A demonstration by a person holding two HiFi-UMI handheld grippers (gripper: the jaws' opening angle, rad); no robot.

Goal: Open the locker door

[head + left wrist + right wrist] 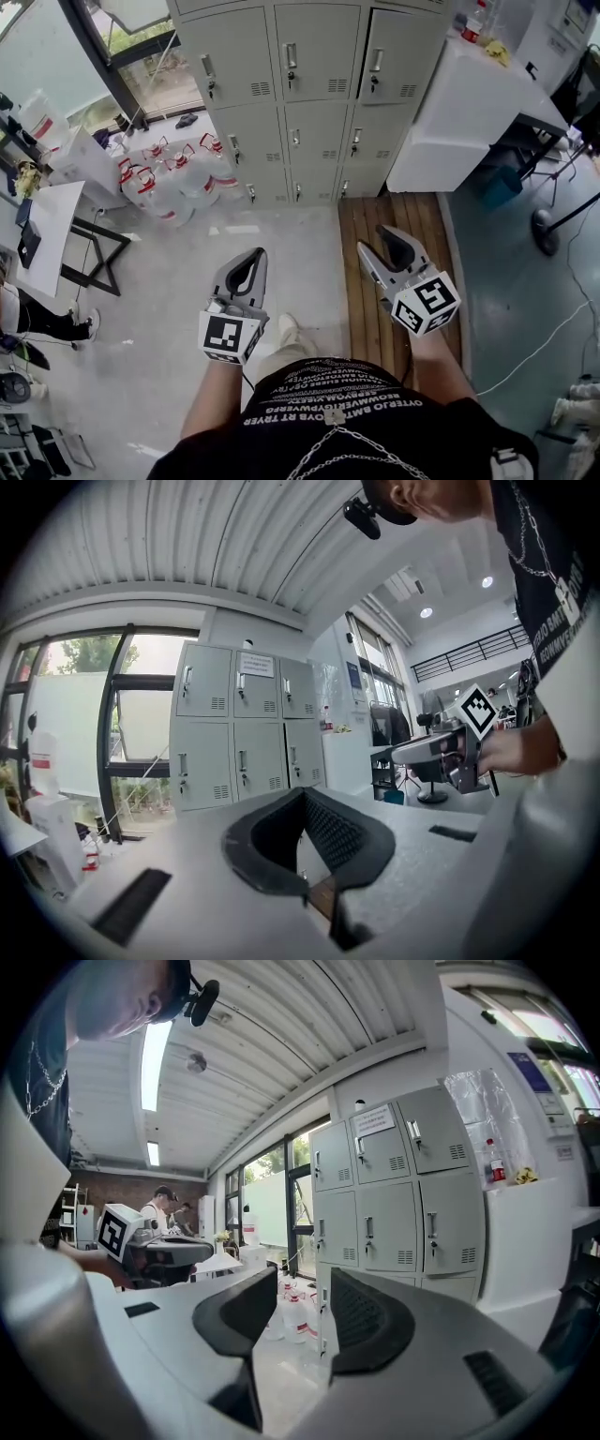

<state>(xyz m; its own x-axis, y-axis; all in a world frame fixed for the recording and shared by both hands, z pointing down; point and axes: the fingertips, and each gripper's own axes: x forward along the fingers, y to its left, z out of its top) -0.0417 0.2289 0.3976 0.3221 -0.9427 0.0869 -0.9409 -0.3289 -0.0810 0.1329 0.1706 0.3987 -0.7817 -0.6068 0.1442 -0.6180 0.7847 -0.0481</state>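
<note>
The pale grey metal locker bank (291, 94) has its top cut off by the head view's upper edge. The print on the white paper notice (255, 664) on an upper locker door (256, 694) is too small to read. The white table (52, 220) at the left runs out of frame, and the dark flat items (28, 242) on it cannot be identified.

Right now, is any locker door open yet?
No, all shut: in the head view every visible door of the lockers sits flush in its frame, none ajar.
</note>
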